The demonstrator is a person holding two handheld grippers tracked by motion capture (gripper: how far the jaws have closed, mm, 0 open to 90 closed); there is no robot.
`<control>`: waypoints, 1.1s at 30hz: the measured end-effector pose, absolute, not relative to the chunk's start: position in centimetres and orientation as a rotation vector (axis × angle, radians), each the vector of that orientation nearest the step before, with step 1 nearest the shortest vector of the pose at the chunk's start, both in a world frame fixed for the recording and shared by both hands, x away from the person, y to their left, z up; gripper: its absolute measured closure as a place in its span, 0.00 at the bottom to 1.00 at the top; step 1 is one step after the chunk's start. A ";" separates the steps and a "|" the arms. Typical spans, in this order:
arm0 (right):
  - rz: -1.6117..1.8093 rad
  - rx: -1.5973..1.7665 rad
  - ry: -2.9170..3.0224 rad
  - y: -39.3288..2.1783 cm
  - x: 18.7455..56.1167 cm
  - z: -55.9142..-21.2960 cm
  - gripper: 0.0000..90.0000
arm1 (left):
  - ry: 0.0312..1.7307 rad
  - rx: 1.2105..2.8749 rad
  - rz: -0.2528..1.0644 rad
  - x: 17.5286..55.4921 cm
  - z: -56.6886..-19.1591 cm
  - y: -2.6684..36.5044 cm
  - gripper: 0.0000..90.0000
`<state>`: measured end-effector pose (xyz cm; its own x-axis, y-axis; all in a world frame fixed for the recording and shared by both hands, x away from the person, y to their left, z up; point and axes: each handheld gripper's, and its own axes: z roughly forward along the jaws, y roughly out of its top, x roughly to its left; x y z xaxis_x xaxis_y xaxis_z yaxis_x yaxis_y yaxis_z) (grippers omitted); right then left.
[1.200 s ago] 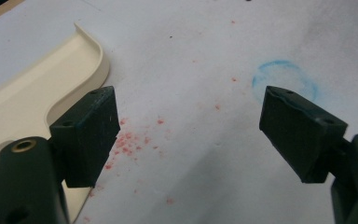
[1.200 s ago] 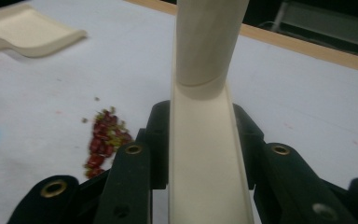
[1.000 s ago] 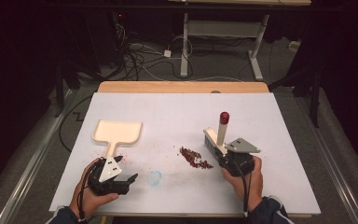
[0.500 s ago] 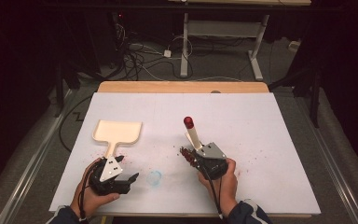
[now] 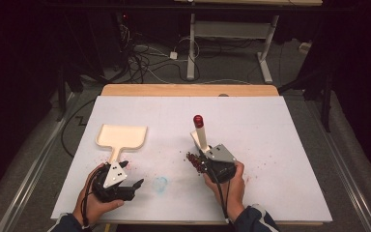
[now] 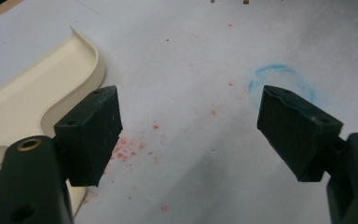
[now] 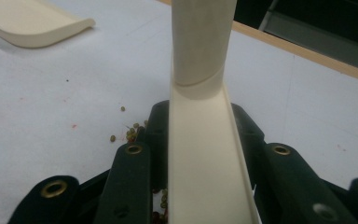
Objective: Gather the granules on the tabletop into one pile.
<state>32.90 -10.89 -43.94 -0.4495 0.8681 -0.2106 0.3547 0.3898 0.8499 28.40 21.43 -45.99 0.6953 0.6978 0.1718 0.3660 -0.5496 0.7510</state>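
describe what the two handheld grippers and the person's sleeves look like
Both are black two-finger grippers. The left gripper and the right gripper each carry a grey three-cornered plate on top and trail a black cable toward the wrist. The square dark finger pads sit on arms with brass-coloured eyelets. The dark blue sleeves have a pale cuff edge.

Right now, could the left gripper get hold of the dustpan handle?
Probably yes. The left gripper is open and holds nothing, and the dustpan lies just beside it, its handle pointing back toward that hand. Nothing lies between them.
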 end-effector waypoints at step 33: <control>1.564 0.091 2.656 -18.9 37.5 -44.9 0.75 | 0.816 2.238 0.589 28.9 -46.5 21.3 0.23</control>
